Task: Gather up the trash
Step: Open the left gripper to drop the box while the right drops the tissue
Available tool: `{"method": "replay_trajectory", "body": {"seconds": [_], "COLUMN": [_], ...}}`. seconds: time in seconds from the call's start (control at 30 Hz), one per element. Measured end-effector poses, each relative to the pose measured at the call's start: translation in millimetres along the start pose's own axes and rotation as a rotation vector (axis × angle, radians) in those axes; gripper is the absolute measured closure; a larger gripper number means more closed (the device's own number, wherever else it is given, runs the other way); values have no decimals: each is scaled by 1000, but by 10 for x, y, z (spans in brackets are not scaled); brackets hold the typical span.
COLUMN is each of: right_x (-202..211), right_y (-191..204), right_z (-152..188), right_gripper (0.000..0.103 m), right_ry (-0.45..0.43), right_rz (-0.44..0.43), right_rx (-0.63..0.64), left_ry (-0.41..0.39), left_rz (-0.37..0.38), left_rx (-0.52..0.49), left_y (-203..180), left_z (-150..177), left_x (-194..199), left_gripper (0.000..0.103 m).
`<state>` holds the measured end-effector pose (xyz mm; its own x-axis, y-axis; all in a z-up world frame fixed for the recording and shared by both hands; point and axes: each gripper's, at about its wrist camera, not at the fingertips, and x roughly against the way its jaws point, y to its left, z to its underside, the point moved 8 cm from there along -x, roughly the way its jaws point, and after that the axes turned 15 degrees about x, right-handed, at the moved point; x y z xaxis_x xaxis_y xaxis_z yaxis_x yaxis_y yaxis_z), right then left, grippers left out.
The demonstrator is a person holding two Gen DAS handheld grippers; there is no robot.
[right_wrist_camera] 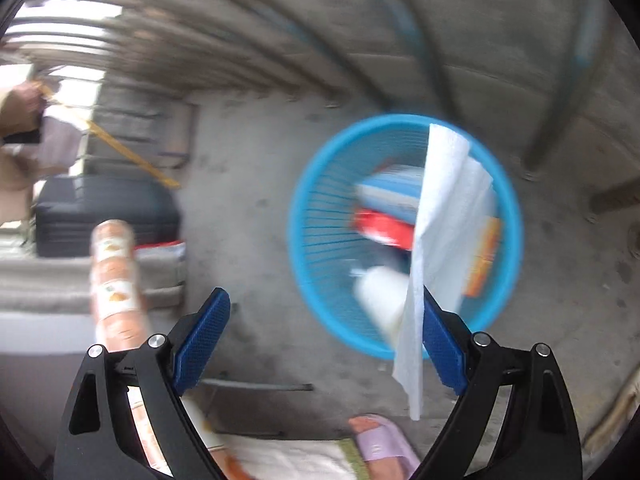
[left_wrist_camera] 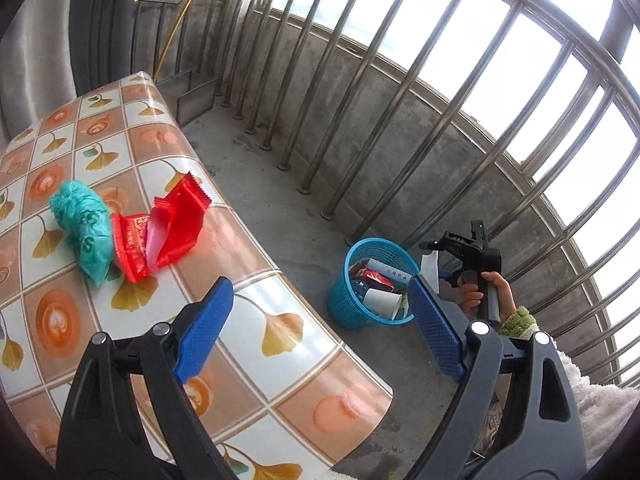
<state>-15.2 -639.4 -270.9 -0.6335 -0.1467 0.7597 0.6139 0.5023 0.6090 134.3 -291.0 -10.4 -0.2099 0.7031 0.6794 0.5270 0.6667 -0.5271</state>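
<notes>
Left wrist view: left gripper [left_wrist_camera: 320,316] wide, empty. Red wrapper [left_wrist_camera: 160,232] and teal plastic bag [left_wrist_camera: 82,232] on table [left_wrist_camera: 248,312], left of centre. Blue basket [left_wrist_camera: 360,304] right of centre, on floor.

Right wrist view: right gripper [right_wrist_camera: 324,344] spread wide; white tissue [right_wrist_camera: 436,240] draped against its right finger, over the basket [right_wrist_camera: 320,220].

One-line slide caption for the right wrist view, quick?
Open right tool above the blue basket, a white paper towel clinging to one pad over the trash inside.
</notes>
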Motion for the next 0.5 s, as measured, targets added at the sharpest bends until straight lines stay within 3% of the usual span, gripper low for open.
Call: {"method": "replay_trajectory", "body": {"seconds": [0.1, 0.27, 0.37, 0.5], "right_x": [-53, -380, -689, -677], "right_y": [373, 496, 149, -242], "right_z": [-80, 32, 237, 361], "right_gripper": [15, 9, 9, 9], "right_ry": [12, 86, 189, 186], "right_rz": [-62, -14, 122, 289], "right_rx": [89, 147, 46, 3], "left_ry": [-28, -64, -63, -61], "left_rz": [-4, -5, -8, -19], "left_rx": [23, 54, 80, 84], "left_y": [117, 271, 379, 473], "left_z": [-17, -32, -21, -18], "left_x": [108, 225, 256, 288], "left_gripper": [19, 19, 19, 19]}}
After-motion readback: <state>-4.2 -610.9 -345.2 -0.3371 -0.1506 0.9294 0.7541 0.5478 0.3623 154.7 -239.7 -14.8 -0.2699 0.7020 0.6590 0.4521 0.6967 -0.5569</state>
